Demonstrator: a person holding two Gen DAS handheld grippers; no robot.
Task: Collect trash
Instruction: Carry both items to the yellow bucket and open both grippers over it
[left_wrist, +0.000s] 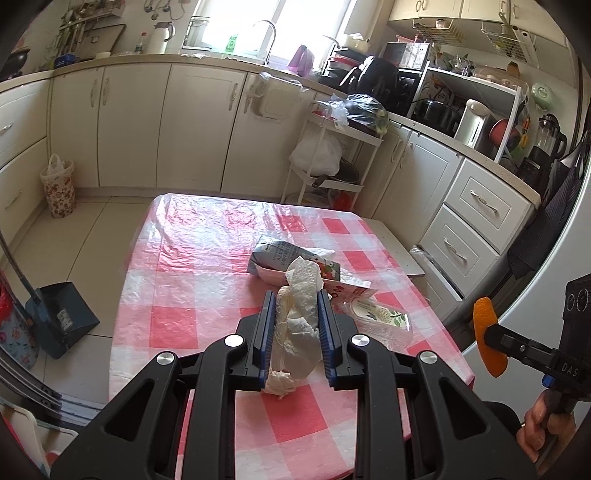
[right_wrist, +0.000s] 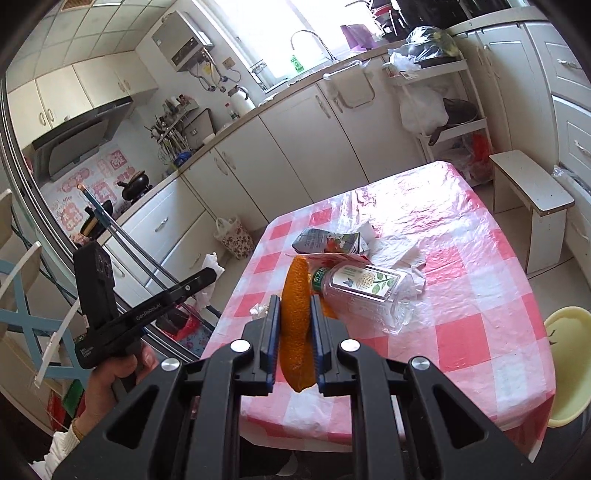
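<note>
Two pieces of trash are held in the air above the table. The left gripper (left_wrist: 295, 306) is clenched on one crumpled paper towel (left_wrist: 297, 325), and the right gripper (right_wrist: 294, 314) is clenched on one strip of orange peel (right_wrist: 295, 325).

Three more pieces lie together on the table near its middle: one flattened drink carton (left_wrist: 275, 258), one clear plastic bottle (right_wrist: 364, 291) on its side, and one pink wrapper (left_wrist: 351, 291) between them, touching both.

The table (left_wrist: 207, 266) is covered with a pink and white checked plastic cloth.

Around it is a kitchen with cream cabinets. One flowered waste bin (left_wrist: 59, 186) stands on the tiled floor against them, well apart from the table. One blue dustpan (left_wrist: 61, 317) stands just beside the table.
</note>
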